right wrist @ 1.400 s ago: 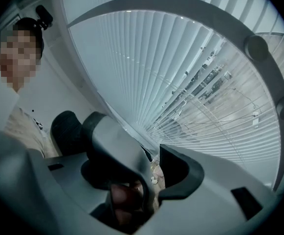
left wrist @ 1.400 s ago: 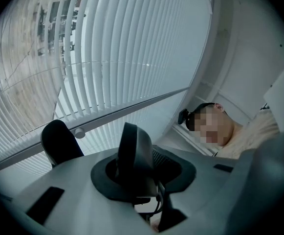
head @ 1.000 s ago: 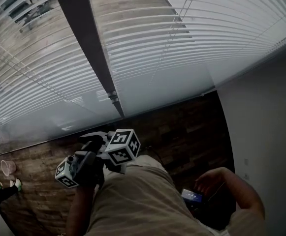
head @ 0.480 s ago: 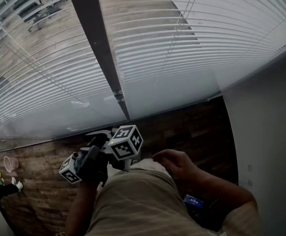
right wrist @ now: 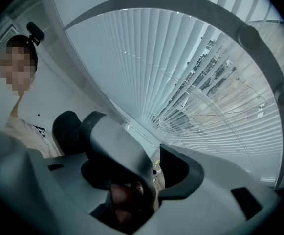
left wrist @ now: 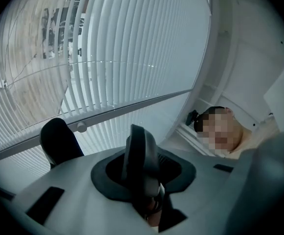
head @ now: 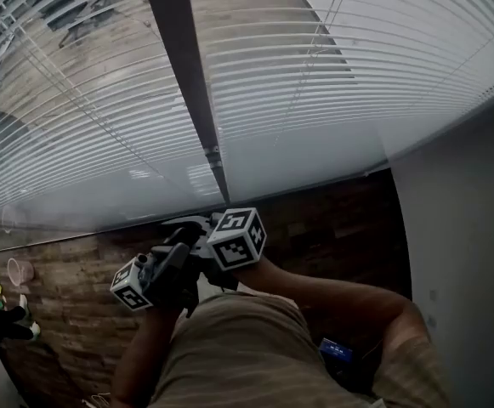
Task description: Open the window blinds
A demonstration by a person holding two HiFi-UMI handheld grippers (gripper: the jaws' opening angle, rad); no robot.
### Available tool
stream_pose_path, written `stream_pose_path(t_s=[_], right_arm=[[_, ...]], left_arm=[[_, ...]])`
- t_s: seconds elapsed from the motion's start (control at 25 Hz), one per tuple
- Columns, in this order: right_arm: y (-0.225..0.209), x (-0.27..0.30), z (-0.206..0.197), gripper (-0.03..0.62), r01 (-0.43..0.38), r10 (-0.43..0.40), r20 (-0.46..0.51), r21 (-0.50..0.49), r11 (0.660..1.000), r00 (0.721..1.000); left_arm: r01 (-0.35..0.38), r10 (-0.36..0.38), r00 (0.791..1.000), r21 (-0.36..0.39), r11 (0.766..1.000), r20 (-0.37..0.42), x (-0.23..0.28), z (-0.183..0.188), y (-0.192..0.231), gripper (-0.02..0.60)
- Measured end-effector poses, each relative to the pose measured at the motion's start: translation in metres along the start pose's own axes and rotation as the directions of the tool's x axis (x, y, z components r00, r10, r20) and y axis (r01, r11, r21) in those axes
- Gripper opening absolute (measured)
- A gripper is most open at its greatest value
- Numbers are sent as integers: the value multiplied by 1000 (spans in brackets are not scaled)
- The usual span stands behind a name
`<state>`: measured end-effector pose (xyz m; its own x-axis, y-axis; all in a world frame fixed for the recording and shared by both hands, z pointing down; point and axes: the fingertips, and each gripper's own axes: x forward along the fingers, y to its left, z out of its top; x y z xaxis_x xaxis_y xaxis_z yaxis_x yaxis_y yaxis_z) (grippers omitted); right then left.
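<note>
White slatted blinds [head: 315, 75] hang over two window panes split by a dark mullion [head: 183, 75]; their slats lie flat and partly see-through. They fill the left gripper view [left wrist: 122, 58] and the right gripper view [right wrist: 171, 72]. Both grippers are held side by side low in front of the window, touching nothing. My left gripper [head: 177, 252] [left wrist: 98, 131] is open, with only blinds behind the gap. On my right gripper [head: 192, 224] [right wrist: 82, 124] the fingers stand close together with nothing between them. A hand and forearm [head: 315, 287] reach to it.
Below the window lies a dark wood-pattern floor [head: 68, 313] with a pink cup [head: 17, 270] at the left. A white wall [head: 468, 253] closes the right side. A small lit device [head: 336, 348] shows at the person's hip. Thin lift cords [head: 310, 53] run down the blinds.
The person's right hand rose from the lit device at the lower right and reached the right gripper. Both grippers shifted a little up and to the right.
</note>
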<state>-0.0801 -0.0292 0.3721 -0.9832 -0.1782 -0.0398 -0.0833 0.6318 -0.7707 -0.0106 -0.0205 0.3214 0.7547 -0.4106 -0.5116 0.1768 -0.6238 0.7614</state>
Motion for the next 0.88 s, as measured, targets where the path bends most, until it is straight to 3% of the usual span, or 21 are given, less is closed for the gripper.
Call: stream_pose_path(t_s=[0.12, 0.28, 0.48, 0.6, 0.68, 0.8, 0.88], right_arm=[[14, 2, 5, 172, -63, 62, -14, -13, 998, 998], [17, 15, 7, 172, -54, 54, -85, 0, 999, 995], [35, 6, 22, 173, -132, 136, 26, -115, 984, 990], [32, 2, 25, 173, -155, 165, 59, -155, 976, 985], [17, -5, 20, 173, -119, 133, 56, -200, 973, 990], [-11, -29, 10, 179, -25, 37, 28, -344, 938, 999], [-28, -52, 11, 178, 52, -37, 49, -362, 931, 998]], left_arm=[[-19, 19, 1000, 7, 1000, 11, 3, 4, -8, 120], [-15, 17, 998, -27, 1000, 66, -1, 20, -11, 120], [30, -25, 998, 75, 997, -64, 13, 8, -25, 118], [10, 5, 994, 138, 990, -112, 18, 3, -22, 118], [-36, 74, 987, 247, 968, -145, 14, -4, -10, 120], [-109, 213, 956, 433, 895, -201, 2, -12, 15, 166], [-185, 295, 943, 496, 849, -154, -14, -3, 30, 172]])
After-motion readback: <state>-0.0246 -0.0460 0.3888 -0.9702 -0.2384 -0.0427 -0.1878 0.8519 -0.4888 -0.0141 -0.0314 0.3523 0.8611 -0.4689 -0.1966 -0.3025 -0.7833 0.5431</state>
